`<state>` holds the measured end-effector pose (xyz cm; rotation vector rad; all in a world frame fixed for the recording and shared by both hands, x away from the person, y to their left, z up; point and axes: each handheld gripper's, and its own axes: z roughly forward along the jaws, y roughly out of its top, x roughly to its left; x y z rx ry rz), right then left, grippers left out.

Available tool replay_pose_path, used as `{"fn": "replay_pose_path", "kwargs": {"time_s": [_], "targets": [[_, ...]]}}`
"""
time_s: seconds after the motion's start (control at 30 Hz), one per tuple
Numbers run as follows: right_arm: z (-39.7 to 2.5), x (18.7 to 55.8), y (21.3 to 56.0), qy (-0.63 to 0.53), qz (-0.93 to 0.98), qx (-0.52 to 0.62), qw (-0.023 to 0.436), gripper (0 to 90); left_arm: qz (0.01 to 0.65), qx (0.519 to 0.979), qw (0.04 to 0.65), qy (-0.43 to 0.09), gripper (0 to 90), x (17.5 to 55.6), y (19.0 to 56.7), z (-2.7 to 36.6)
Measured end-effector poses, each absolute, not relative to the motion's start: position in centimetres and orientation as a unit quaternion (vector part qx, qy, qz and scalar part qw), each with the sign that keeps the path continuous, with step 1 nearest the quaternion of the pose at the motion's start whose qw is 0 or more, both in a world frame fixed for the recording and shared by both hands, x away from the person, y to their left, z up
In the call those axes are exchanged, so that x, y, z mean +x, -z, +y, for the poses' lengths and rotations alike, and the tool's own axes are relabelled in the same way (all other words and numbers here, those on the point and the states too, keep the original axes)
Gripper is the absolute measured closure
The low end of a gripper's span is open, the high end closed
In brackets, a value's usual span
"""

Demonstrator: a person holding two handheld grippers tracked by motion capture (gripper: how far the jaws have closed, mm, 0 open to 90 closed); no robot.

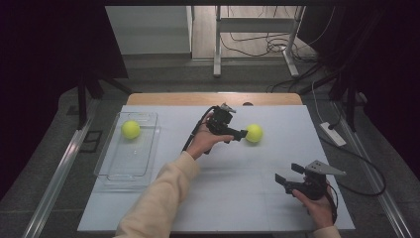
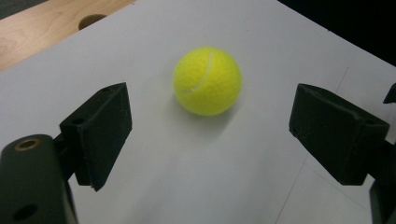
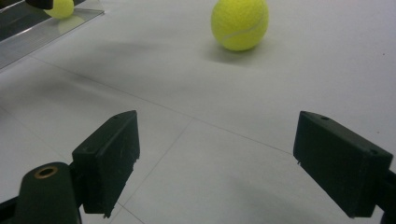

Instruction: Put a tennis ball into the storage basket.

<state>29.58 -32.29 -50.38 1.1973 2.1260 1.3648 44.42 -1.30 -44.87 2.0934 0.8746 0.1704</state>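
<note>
A yellow tennis ball (image 1: pixel 254 133) rests on the white tabletop (image 1: pixel 237 198) right of centre. My left gripper (image 1: pixel 240 126) is just left of it, jaws pointing at it. In the left gripper view the ball (image 2: pixel 208 80) lies a little ahead of the open left gripper (image 2: pixel 210 135), apart from both jaws. A second tennis ball (image 1: pixel 131 129) sits in the clear plastic tray (image 1: pixel 126 176) at the left. My right gripper (image 1: pixel 287 172) hovers open near the front right, with nothing between its jaws. The right gripper view shows the right gripper (image 3: pixel 215 158) wide open and the loose ball (image 3: pixel 240 23) far ahead.
The tray's edge (image 3: pixel 37 32) and its ball (image 3: pixel 60 7) appear at the upper left of the right gripper view. A wooden strip (image 1: pixel 213 98) borders the table's far side. Cables trail off the table's right edge (image 1: pixel 356 163).
</note>
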Motion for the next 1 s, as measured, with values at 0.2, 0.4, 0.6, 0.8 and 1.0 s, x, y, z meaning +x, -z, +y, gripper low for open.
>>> {"fn": "replay_pose_path", "kwargs": {"time_s": [0.2, 0.4, 0.6, 0.8, 1.0], "targets": [[-32.3, 29.6, 50.4, -0.479, 0.75, 0.422, 0.172, 14.8, 0.345, 0.838, 0.418, -0.065, 14.2, 44.8, 45.2, -2.1], [-32.3, 29.6, 50.4, -0.479, 0.751, 0.421, 0.172, 14.8, 0.344, 0.839, 0.417, -0.064, 14.2, 45.1, 45.1, -2.7], [-32.2, 29.6, 50.4, -0.478, 0.752, 0.421, 0.173, 14.8, 0.347, 0.838, 0.415, -0.064, 14.2, 45.4, 45.3, -2.8], [-32.2, 29.6, 50.4, -0.478, 0.752, 0.42, 0.173, 14.8, 0.353, 0.837, 0.412, -0.061, 13.8, 45.9, 45.8, -3.2], [-32.2, 29.5, 50.5, -0.478, 0.752, 0.42, 0.173, 14.8, 0.355, 0.838, 0.41, -0.062, 12.9, 46.2, 46.1, -3.6]]}}
